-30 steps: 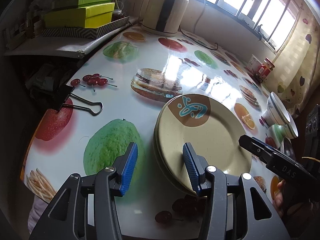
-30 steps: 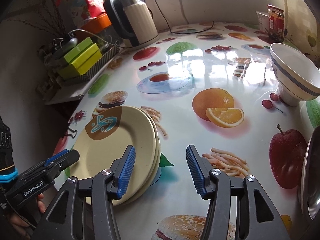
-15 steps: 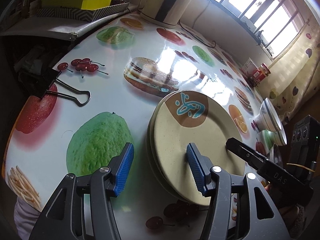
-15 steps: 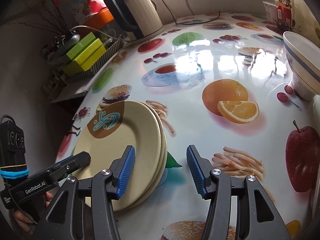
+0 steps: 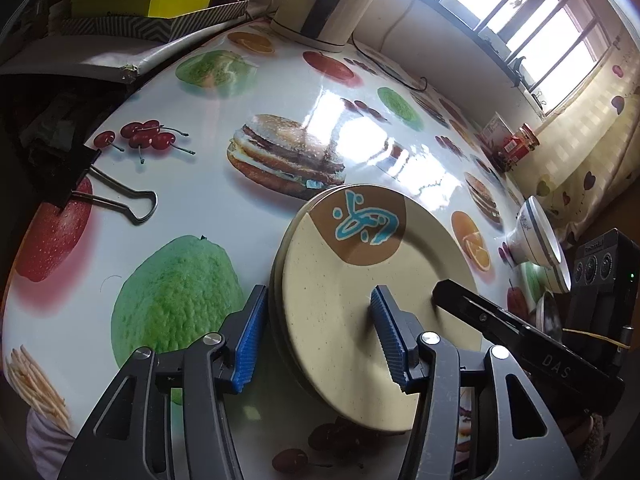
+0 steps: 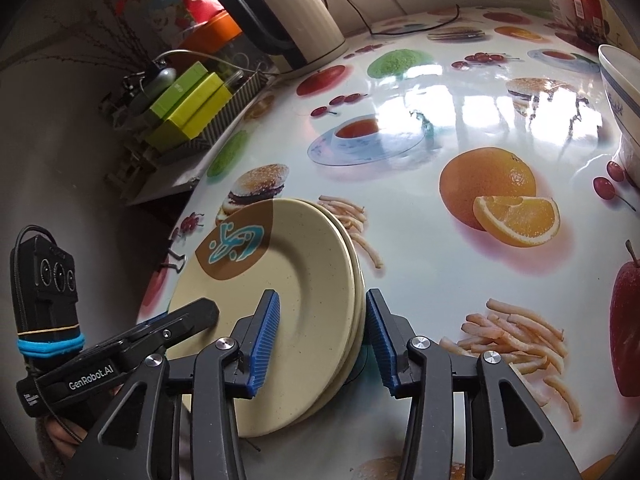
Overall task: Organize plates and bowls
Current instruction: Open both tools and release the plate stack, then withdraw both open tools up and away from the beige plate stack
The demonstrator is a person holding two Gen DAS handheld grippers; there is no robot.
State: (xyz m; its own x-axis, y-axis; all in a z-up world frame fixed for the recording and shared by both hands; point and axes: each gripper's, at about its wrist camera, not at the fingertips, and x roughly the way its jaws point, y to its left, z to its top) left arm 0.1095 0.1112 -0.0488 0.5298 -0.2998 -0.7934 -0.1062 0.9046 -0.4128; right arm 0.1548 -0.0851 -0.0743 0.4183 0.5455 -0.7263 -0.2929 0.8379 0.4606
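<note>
Plates [image 6: 288,292] stacked flat on tabletop [image 6: 420,264], logo edge away from us; we see left claw [image 5: 316,336] and right claw [image 6: 322,340] closing astride opposite rims, pads not yet pressing.

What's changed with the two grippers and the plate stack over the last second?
Both grippers have closed in on the plate stack from opposite sides. The right gripper now straddles its rim, jaws closing. The left gripper straddles the opposite rim, jaws closing slightly. Neither visibly clamps yet. The stack, bowls and binder clip stayed put.
</note>
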